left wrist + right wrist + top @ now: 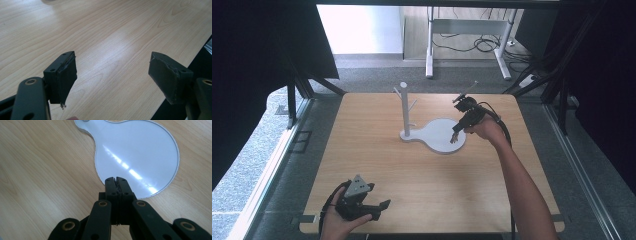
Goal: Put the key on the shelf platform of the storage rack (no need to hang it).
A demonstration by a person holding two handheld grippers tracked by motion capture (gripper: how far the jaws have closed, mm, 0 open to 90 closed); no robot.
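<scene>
High view first: I have the right hand-held gripper (457, 135) hanging over the near-right edge of the white stand (439, 136), which sits on the bench (422, 185) a little beyond its middle and toward the right. The left hand-held gripper (379, 209) is parked well apart from it, at the near-left edge of the bench. In the right gripper view the right hand-held gripper (116, 180) has its jaws pressed together with nothing between them, the tips poised at the rim of the stand's (140, 157) round plate; whether they touch the plate I cannot tell. In the left gripper view the left hand-held gripper (112, 72) is spread wide over bare wood, holding nothing.

My read is that the work is at its start, or between steps: nothing hangs on the stand, nothing lies on its plate, and I see nothing else on the bench to place. What is left looks like everything, beginning with a proper contact on the stand.

As for the stand itself, it is a flat, glossy white base shaped like a pear, a small lobe carrying an upright post (404, 107) with short angled pegs near its top, and a broad round lobe toward my right hand. It stands upright and looks clean.
</scene>
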